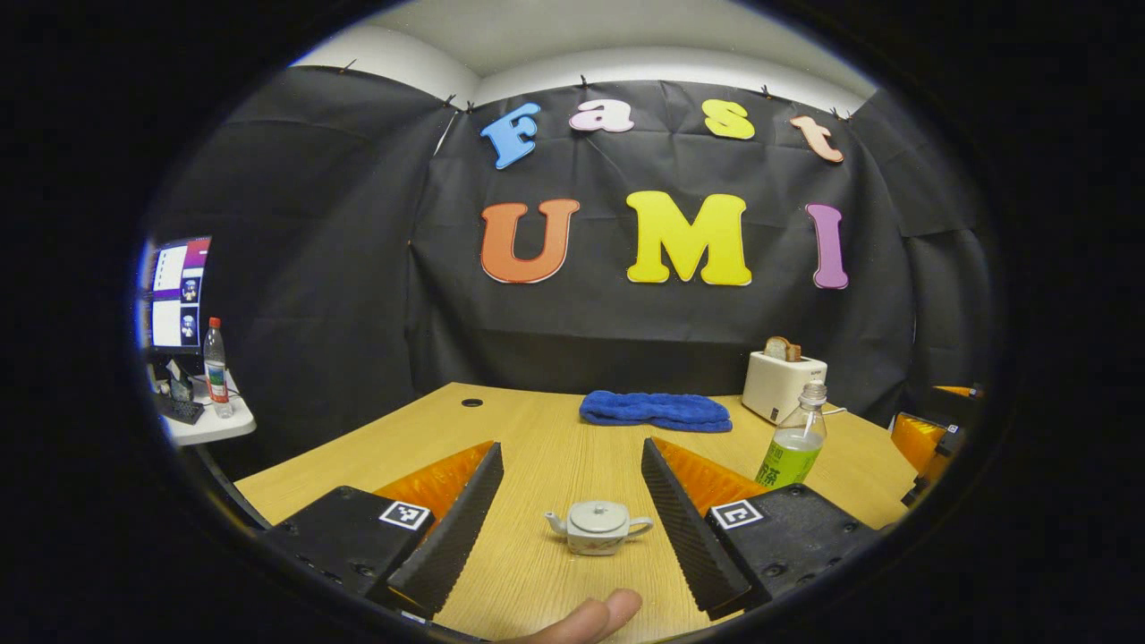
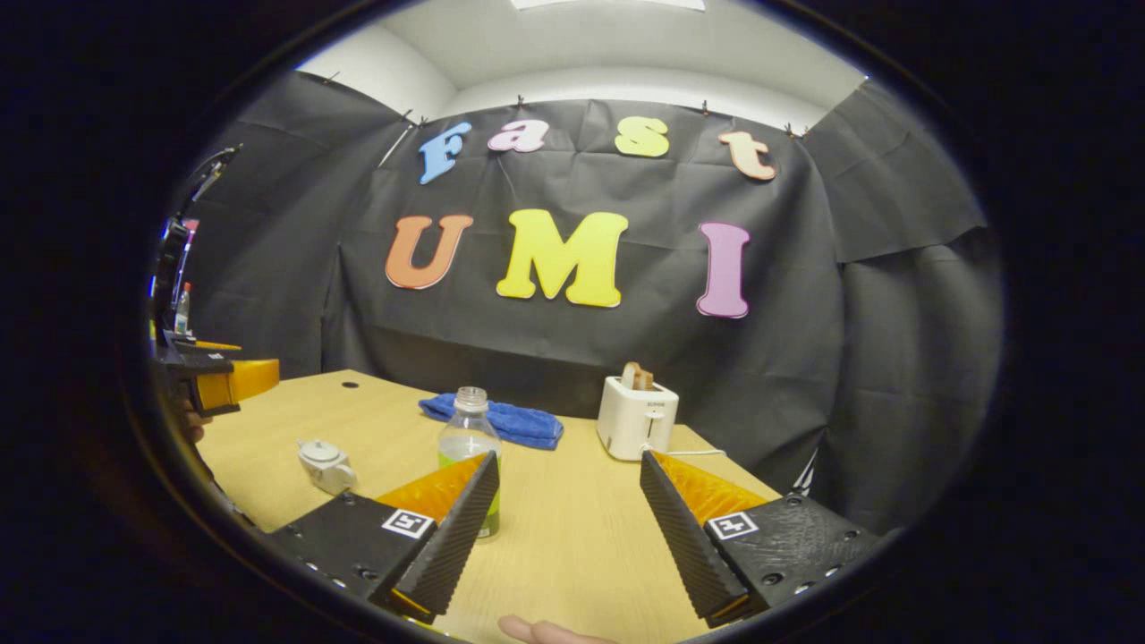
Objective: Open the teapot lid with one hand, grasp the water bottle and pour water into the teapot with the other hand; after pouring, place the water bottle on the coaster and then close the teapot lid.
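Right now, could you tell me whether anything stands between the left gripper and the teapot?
Nothing visible does. The teapot, lid on, sits on bare table ahead of the left gripper, framed between its open jaws. The water bottle stands off to the side.

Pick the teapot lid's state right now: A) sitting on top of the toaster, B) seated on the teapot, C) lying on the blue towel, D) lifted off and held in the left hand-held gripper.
B: in the left gripper view the lid sits on the teapot, which stands on the table between the spread fingers of the open left hand-held gripper, touched by neither.
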A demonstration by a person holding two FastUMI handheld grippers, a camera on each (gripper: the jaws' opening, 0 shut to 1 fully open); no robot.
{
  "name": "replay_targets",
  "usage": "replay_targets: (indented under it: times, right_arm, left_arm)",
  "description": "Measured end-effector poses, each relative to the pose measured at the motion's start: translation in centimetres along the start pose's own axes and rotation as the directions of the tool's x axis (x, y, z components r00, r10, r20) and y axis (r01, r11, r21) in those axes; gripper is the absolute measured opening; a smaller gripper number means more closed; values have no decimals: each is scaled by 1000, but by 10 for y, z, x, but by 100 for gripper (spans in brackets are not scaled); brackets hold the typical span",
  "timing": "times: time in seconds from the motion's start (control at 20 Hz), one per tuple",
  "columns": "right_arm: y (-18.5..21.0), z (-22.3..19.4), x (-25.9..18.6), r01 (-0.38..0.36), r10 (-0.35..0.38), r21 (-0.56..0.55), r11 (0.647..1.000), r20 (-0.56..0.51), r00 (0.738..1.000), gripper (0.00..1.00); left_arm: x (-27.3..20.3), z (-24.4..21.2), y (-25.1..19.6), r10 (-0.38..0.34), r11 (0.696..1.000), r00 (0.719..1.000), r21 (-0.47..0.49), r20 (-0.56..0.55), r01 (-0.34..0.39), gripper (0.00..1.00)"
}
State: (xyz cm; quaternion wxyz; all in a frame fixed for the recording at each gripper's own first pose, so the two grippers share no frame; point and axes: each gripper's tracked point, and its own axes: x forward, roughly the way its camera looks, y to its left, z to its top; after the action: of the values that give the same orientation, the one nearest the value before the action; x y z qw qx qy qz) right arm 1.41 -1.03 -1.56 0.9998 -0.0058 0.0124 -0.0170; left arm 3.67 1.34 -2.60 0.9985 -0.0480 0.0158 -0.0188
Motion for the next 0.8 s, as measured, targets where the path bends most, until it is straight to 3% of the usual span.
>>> replay_targets:
  times: [0.15,0.4,0.7,0.8]
  right_arm:
    - [0,-2,1,0,0,2,1000,0,1000,95]
    - [0,-9,7,1,-1,10,1000,-15,1000,97]
    - [4,-26,16,-9,10,15,1000,-59,998,95]
    - [5,-27,16,-10,10,13,1000,-61,998,95]
  left_arm:
    - [25,-14,-4,-21,1000,999,2,39,21,98]
    - [60,-57,-14,-78,997,997,7,-28,78,98]
    - [74,-74,-19,-103,993,993,56,-50,105,69]
    - [79,-85,-14,-76,993,993,87,-88,84,52]
